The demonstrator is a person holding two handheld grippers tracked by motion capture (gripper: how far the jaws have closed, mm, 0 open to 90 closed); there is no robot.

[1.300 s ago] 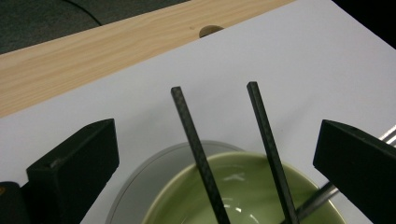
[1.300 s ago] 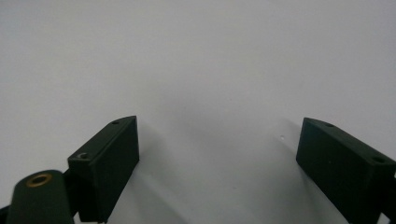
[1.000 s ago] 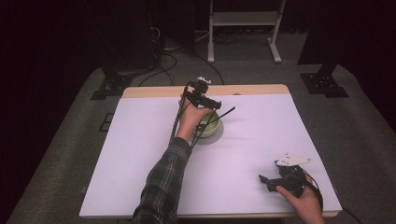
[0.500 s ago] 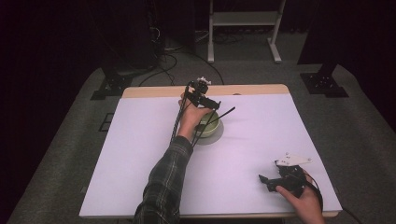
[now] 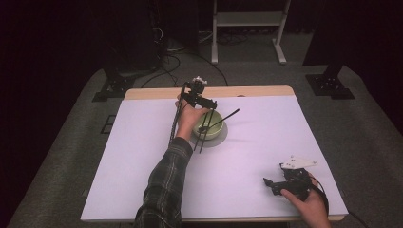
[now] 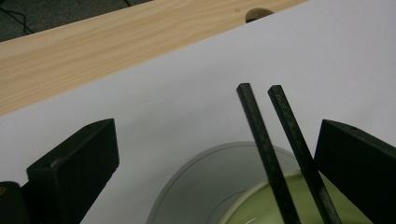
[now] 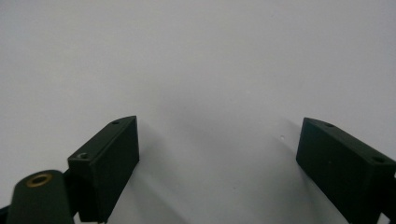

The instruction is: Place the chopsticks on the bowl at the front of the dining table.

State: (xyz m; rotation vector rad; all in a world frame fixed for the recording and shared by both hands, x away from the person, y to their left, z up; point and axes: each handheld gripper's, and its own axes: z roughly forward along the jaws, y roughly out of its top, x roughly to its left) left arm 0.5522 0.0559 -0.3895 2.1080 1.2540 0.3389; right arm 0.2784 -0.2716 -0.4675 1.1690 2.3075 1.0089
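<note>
A pale green bowl stands on the white sheet toward the back middle of the table. Black chopsticks rest in it: two lean over its near rim, and another black stick points off to the right. My left gripper hovers at the bowl's far-left edge, open. In the left gripper view the two sticks rise between its jaws, close to the right one, and are not clamped. My right gripper rests low over the sheet at the front right, open and holding nothing.
The white sheet covers most of the wooden table, whose bare strip runs along the back edge. A cable trails from the left gripper. Stands and cables sit on the floor behind the table.
</note>
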